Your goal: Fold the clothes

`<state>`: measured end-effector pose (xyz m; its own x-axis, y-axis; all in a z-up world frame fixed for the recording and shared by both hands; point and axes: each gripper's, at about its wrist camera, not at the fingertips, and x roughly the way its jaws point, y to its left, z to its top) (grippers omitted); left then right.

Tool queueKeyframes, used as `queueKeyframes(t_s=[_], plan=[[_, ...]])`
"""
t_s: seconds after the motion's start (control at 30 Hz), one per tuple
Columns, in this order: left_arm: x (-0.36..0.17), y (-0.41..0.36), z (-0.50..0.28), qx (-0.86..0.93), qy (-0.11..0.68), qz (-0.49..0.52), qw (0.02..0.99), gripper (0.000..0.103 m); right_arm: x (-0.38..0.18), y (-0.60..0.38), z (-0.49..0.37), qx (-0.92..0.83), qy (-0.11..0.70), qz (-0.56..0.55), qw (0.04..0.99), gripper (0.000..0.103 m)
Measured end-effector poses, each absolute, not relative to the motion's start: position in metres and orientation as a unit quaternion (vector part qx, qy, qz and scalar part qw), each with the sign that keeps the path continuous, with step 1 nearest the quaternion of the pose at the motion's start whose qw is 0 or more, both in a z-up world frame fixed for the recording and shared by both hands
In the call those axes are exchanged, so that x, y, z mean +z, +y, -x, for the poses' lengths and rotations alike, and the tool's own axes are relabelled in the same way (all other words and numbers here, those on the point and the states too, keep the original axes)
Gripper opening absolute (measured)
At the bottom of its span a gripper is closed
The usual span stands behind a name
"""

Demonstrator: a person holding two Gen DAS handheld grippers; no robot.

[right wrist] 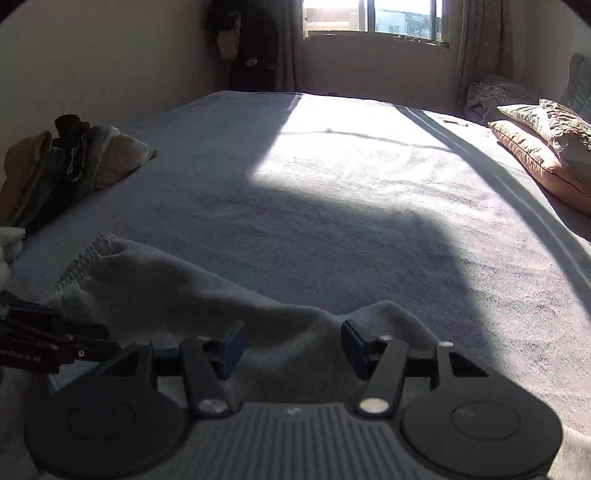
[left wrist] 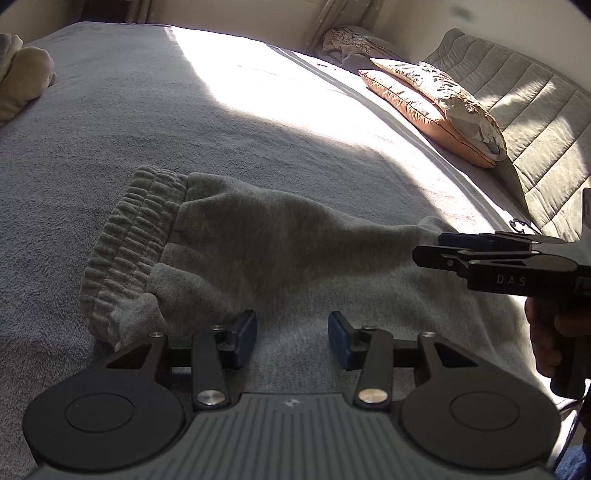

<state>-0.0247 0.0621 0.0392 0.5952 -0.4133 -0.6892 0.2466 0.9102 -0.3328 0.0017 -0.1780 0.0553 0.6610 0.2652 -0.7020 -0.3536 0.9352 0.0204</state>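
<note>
A grey sweat garment (left wrist: 258, 236) lies folded on the grey bed blanket (left wrist: 166, 110), its ribbed elastic ends (left wrist: 125, 243) stacked at the left. My left gripper (left wrist: 292, 338) hovers over the garment's near edge, open, its blue pads (left wrist: 245, 339) apart and pressing nothing. In the left wrist view my right gripper (left wrist: 424, 253) comes in from the right, held in a hand (left wrist: 550, 339), its tips at the garment's right end. In its own view the right gripper (right wrist: 293, 347) is open above a raised fold of the garment (right wrist: 177, 291). The left gripper (right wrist: 107, 339) shows at the left edge there.
Two pillows (left wrist: 436, 110) lean on a quilted headboard (left wrist: 524, 122) at the right. A pile of clothes (right wrist: 66, 170) sits at the bed's left side. A window (right wrist: 373, 18) at the far wall throws a bright patch across the blanket (right wrist: 369, 166).
</note>
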Motion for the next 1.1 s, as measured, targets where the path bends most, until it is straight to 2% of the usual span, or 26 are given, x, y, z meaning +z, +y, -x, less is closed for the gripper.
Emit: queueKeyframes(t_s=[0.03, 0.1, 0.13, 0.23, 0.47, 0.6, 0.83, 0.97, 1.03, 1.1], plan=[[0.039, 0.064, 0.025, -0.187, 0.410, 0.104, 0.886, 0.045, 0.037, -0.172, -0.014, 0.151, 0.399, 0.079, 0.901, 0.057], [0.042, 0.071, 0.025, -0.192, 0.410, 0.111, 0.885, 0.045, 0.017, -0.174, -0.025, 0.133, 0.386, 0.063, 0.911, 0.068], [0.045, 0.077, 0.025, -0.196, 0.406, 0.118, 0.885, 0.044, 0.018, -0.180, -0.027, 0.134, 0.387, 0.041, 0.911, 0.068], [0.059, 0.101, 0.024, -0.188, 0.379, 0.140, 0.895, 0.050, 0.023, -0.186, -0.027, 0.114, 0.387, 0.016, 0.915, 0.058], [0.078, 0.161, 0.024, -0.155, 0.341, 0.223, 0.900, 0.052, 0.028, -0.156, -0.017, 0.050, 0.362, 0.027, 0.930, 0.060], [0.086, 0.182, 0.028, -0.131, 0.329, 0.244, 0.903, 0.052, 0.049, -0.114, 0.014, 0.159, 0.333, 0.022, 0.929, 0.059], [0.085, 0.206, 0.031, -0.107, 0.343, 0.282, 0.889, 0.052, 0.067, -0.013, 0.058, 0.326, 0.282, 0.123, 0.894, 0.059], [0.089, 0.214, 0.035, -0.111, 0.340, 0.287, 0.889, 0.052, 0.034, 0.025, 0.058, 0.330, 0.304, 0.190, 0.873, 0.061], [0.090, 0.216, 0.038, -0.115, 0.338, 0.288, 0.888, 0.052, 0.015, 0.025, 0.054, 0.316, 0.305, 0.173, 0.881, 0.068], [0.091, 0.218, 0.041, -0.117, 0.336, 0.291, 0.888, 0.052, 0.015, 0.022, 0.050, 0.308, 0.319, 0.151, 0.884, 0.068]])
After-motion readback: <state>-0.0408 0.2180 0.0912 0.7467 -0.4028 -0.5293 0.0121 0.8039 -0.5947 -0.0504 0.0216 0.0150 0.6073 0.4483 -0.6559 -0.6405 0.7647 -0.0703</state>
